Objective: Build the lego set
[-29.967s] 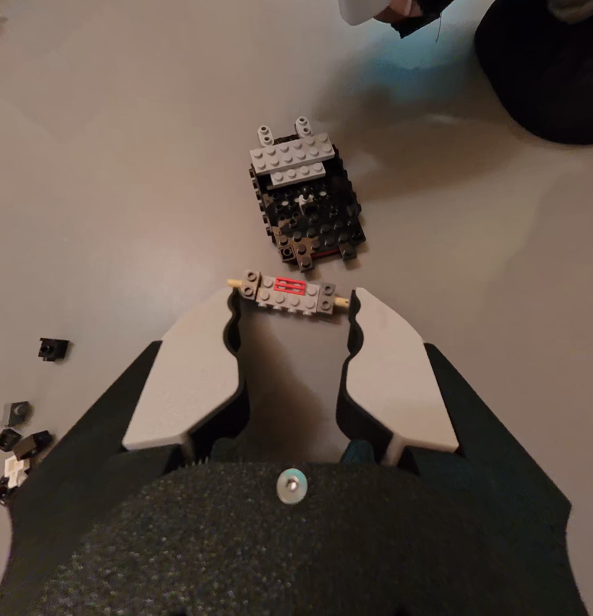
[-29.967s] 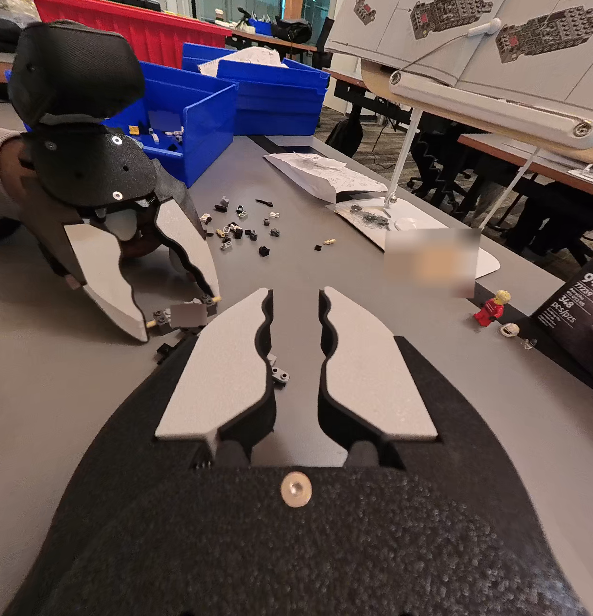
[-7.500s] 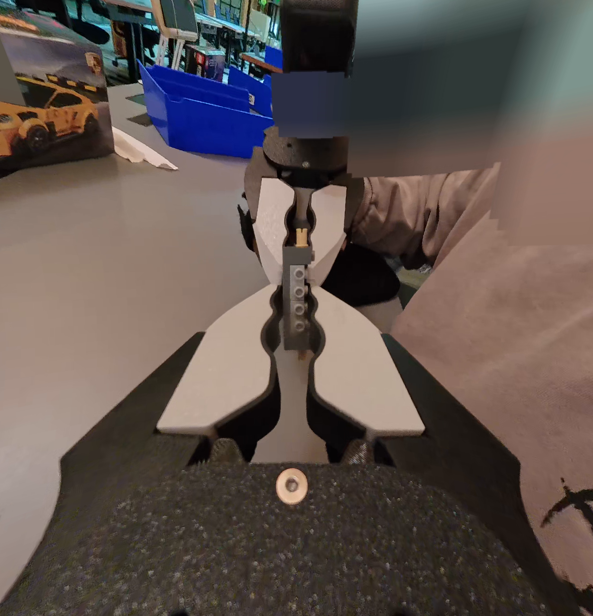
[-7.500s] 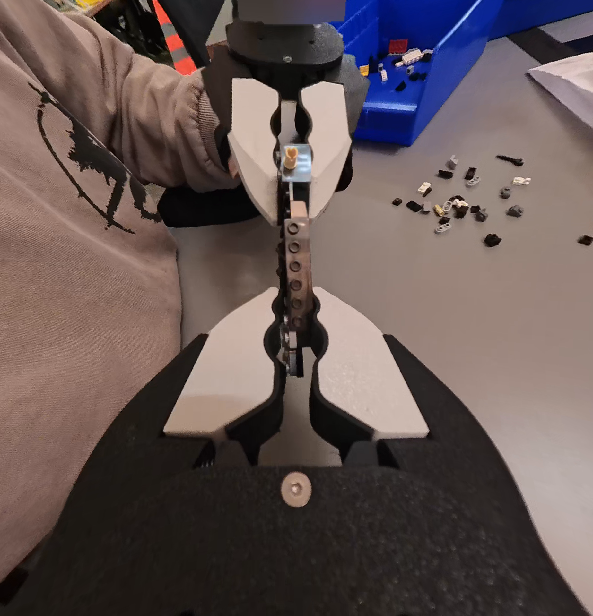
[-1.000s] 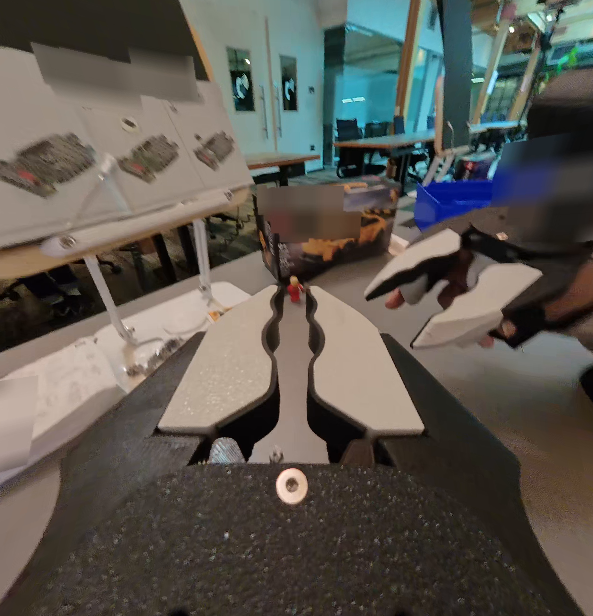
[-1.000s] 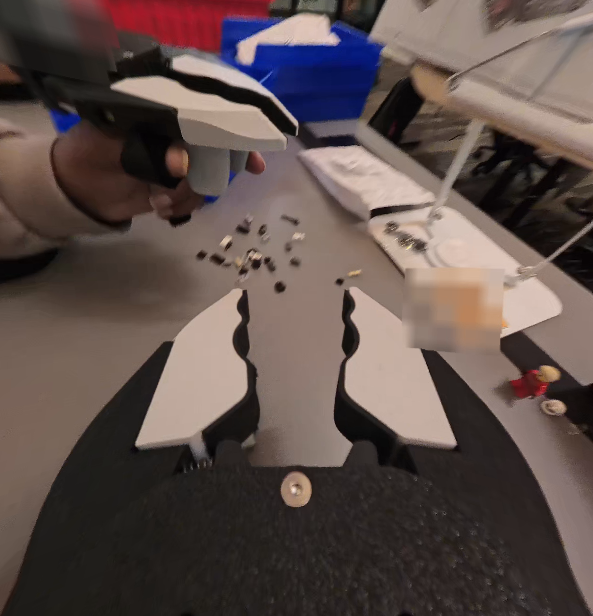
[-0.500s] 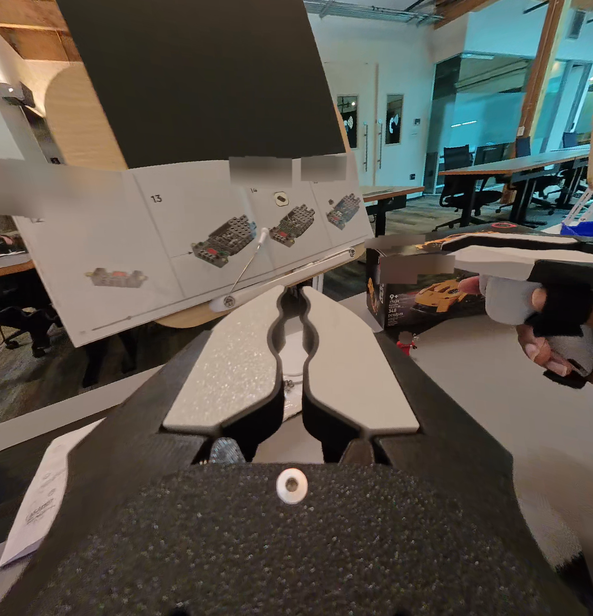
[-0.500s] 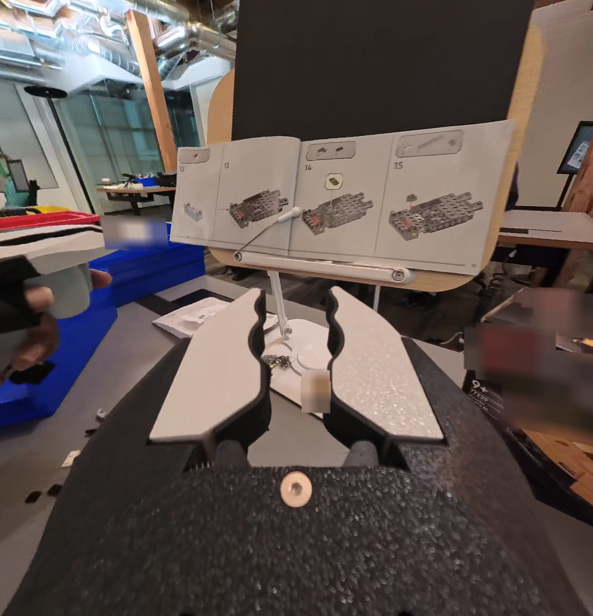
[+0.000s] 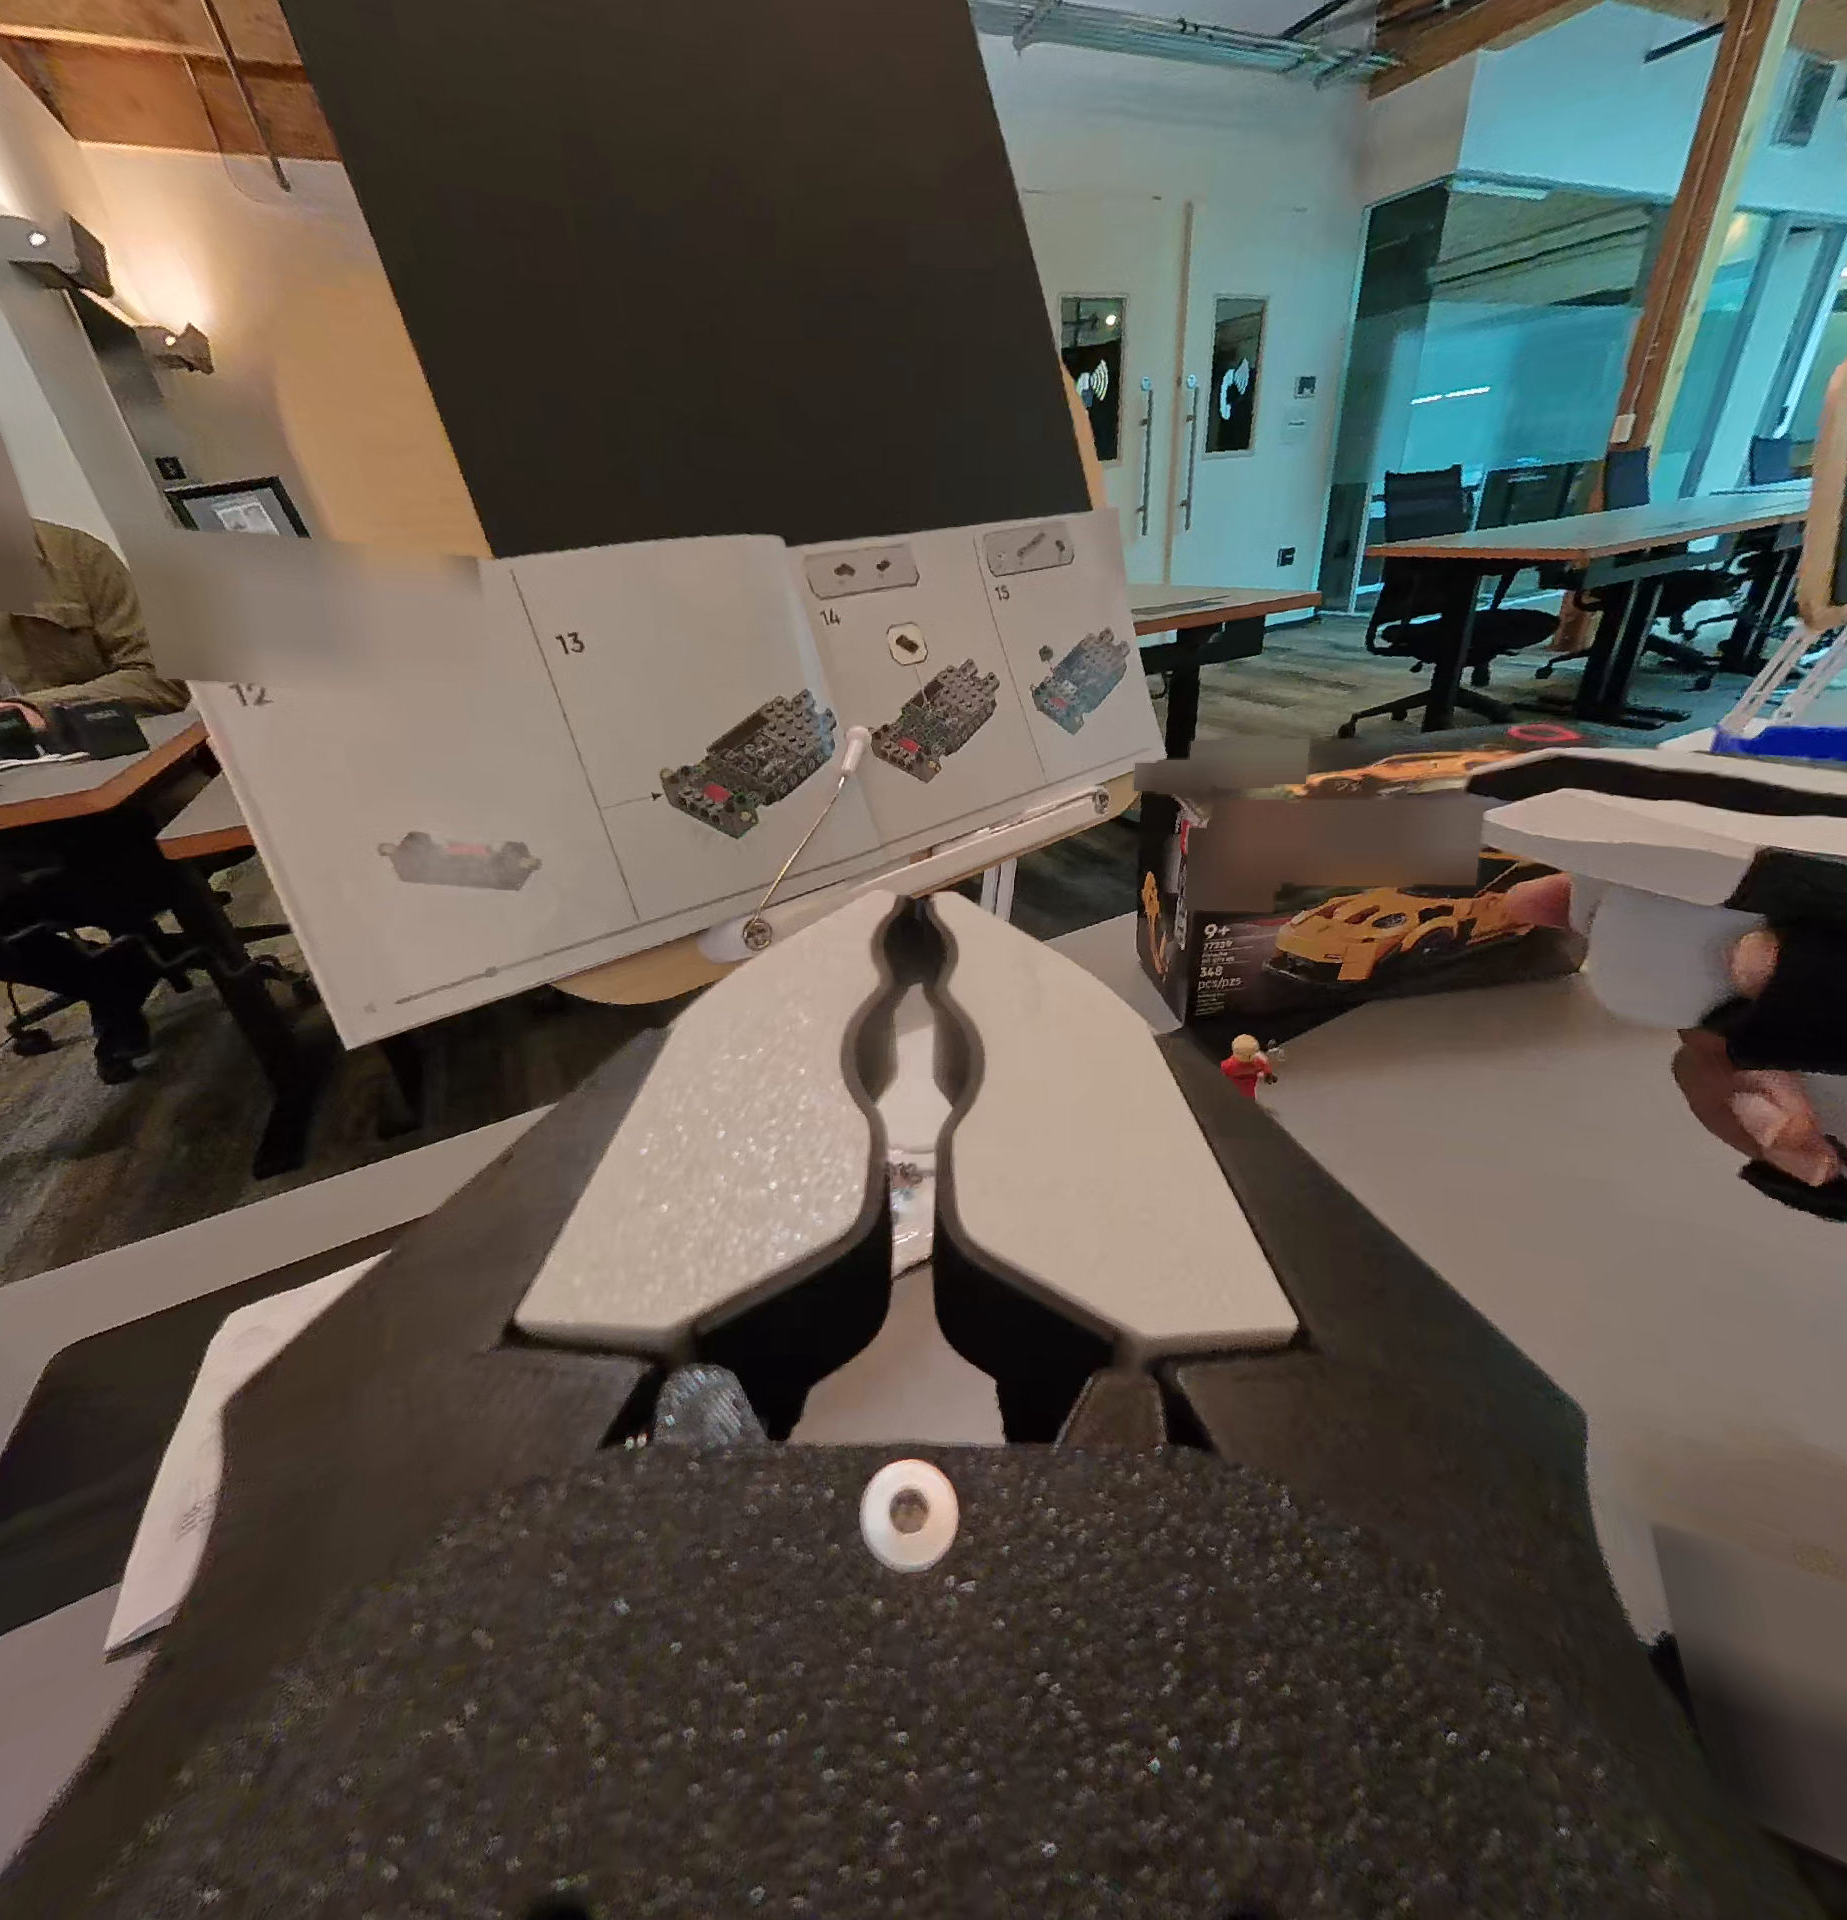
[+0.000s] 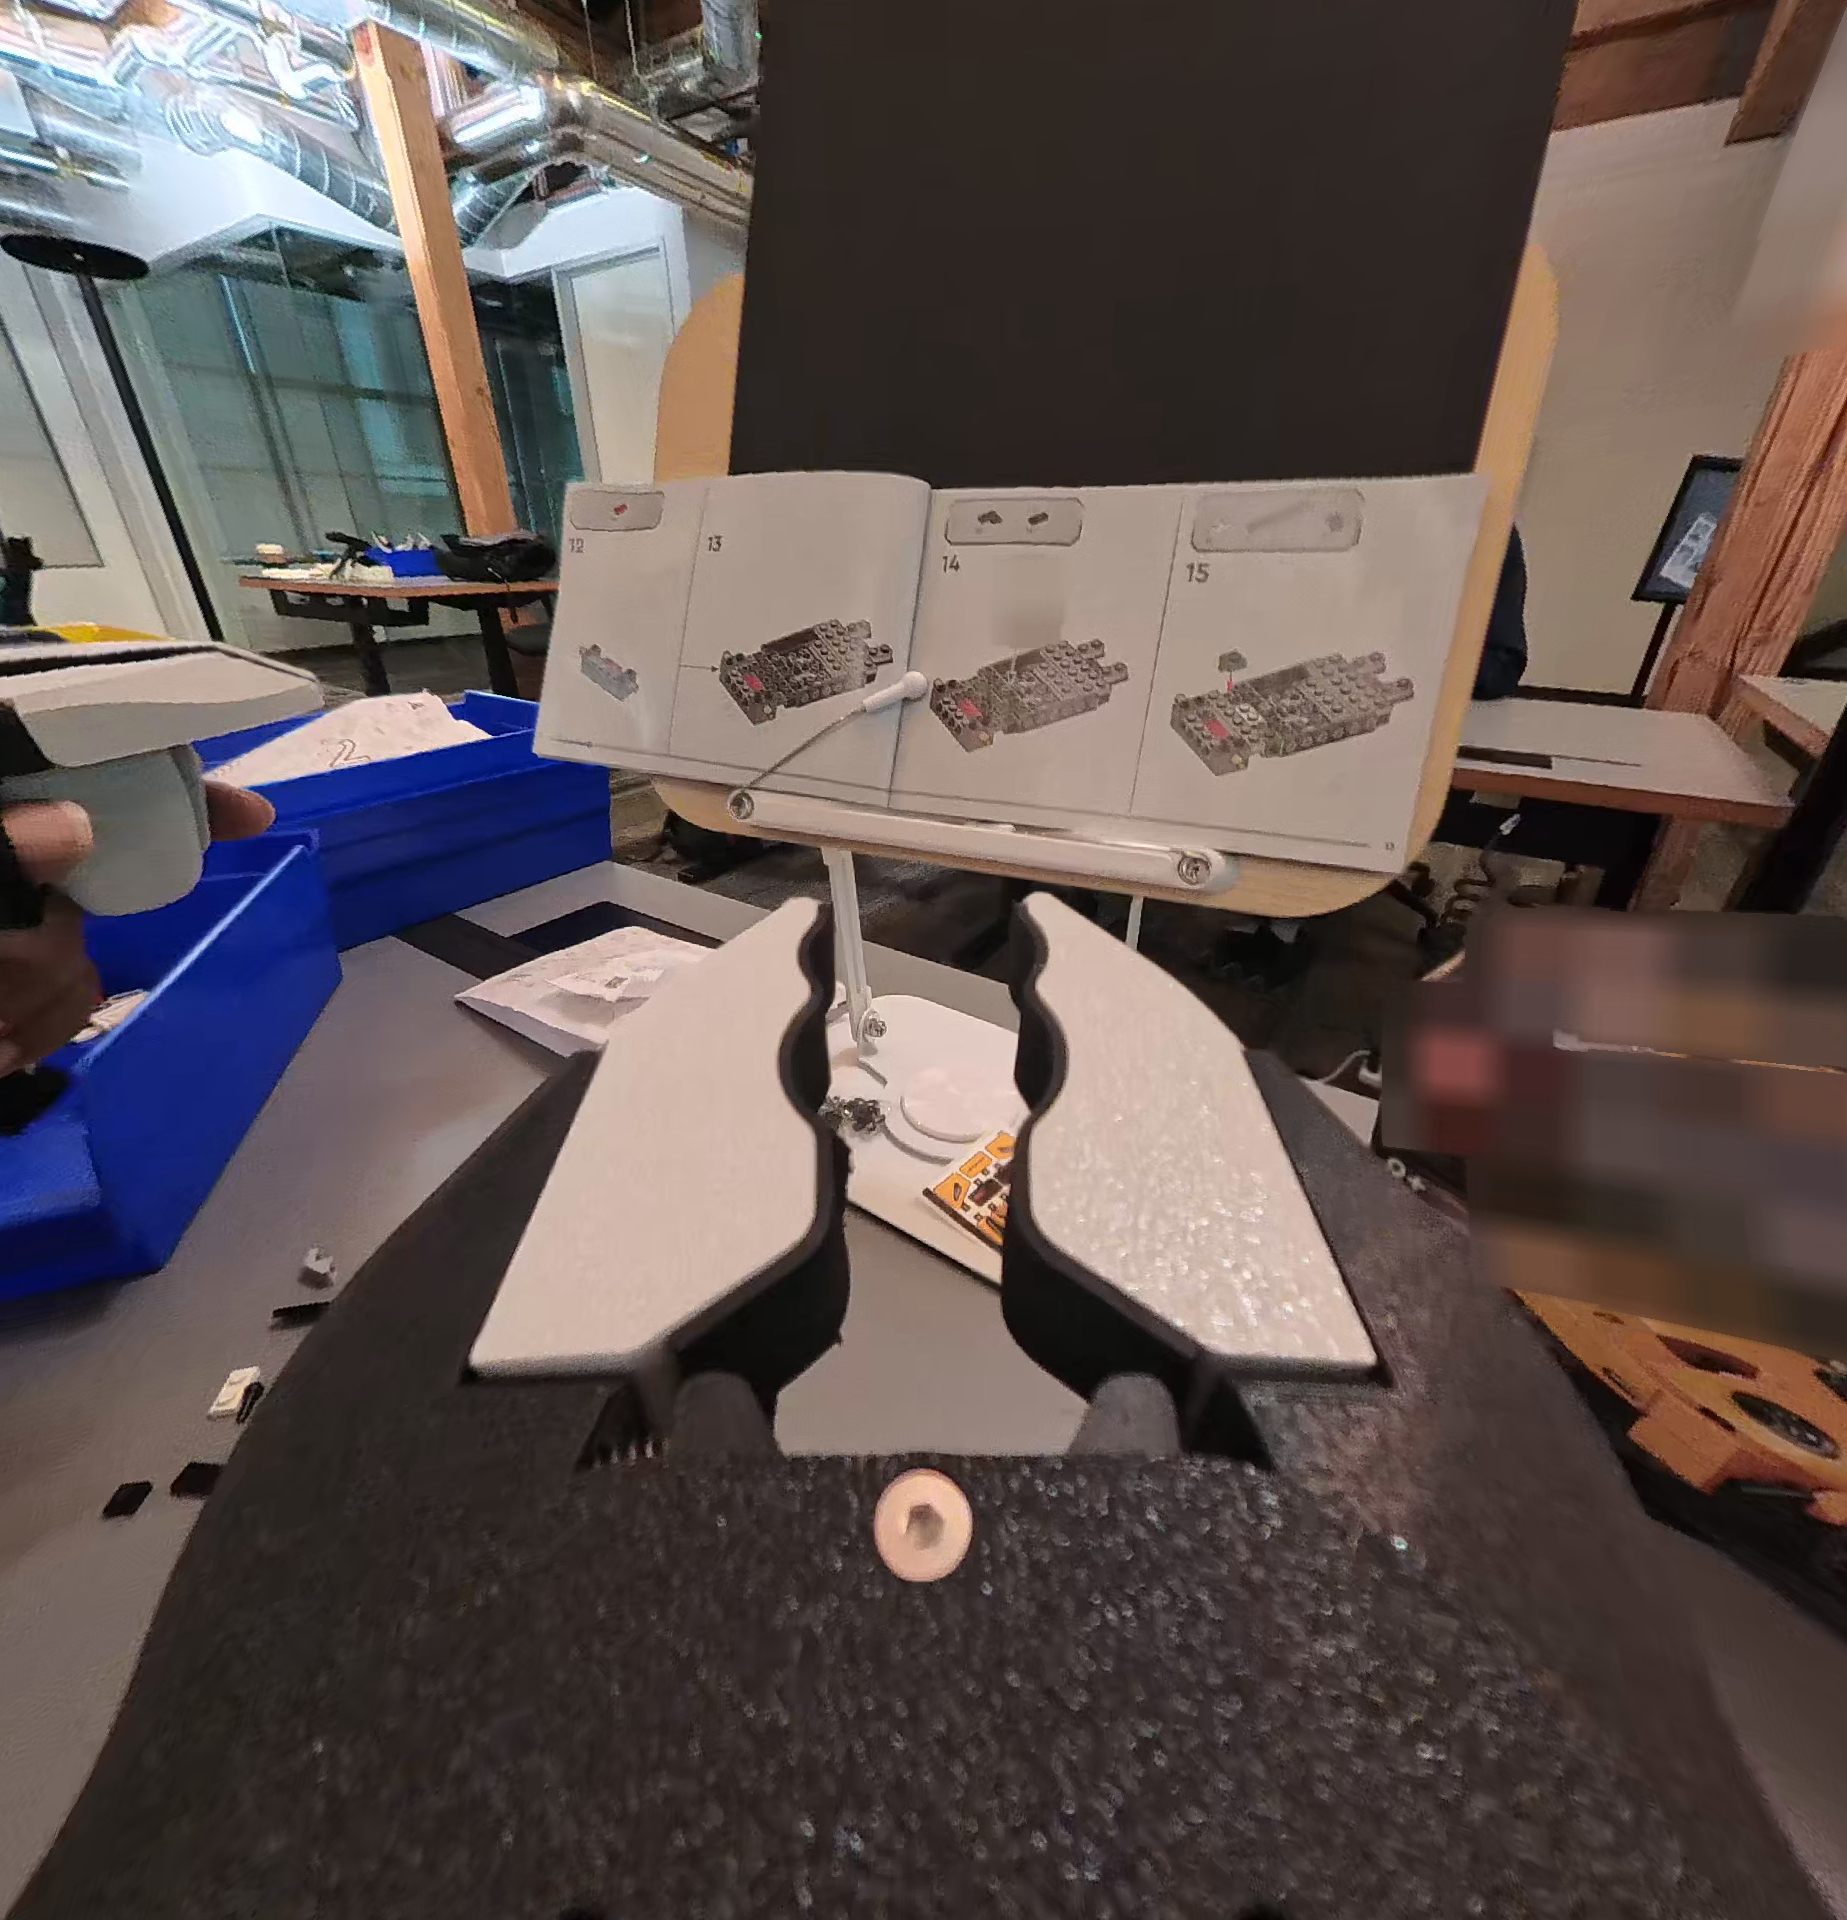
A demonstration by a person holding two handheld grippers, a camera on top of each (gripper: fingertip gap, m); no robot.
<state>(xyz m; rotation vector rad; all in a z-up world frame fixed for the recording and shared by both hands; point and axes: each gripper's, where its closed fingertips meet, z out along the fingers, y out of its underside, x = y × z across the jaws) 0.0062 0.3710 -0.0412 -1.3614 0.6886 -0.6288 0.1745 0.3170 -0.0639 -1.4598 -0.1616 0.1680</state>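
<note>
Both grippers are raised off the table and face the open instruction booklet (image 9: 690,748) on its stand, also in the right wrist view (image 10: 1002,665). My left gripper (image 9: 914,912) is shut and empty, fingertips nearly touching. My right gripper (image 10: 919,914) is open and empty. It also shows at the right edge of the left wrist view (image 9: 1677,831), held level in a hand. The left gripper shows at the left edge of the right wrist view (image 10: 119,707). The lego build is not in view. A few loose small pieces (image 10: 238,1392) lie on the grey table at lower left.
The lego box (image 9: 1366,935) stands at the right with a red minifigure (image 9: 1248,1065) before it. Blue bins (image 10: 223,987) stand at the left. The stand's white base (image 10: 940,1049) holds a small bag of parts (image 10: 857,1117) and a sticker sheet (image 10: 976,1184). Paper sheets (image 10: 586,977) lie nearby. My right fingertips sit around 20 centimeters from my left ones.
Over the last second both grippers tilted up from the table to face the booklet. The left fingers closed further. Earlier both gripped a grey axle piece, now gone from them.
</note>
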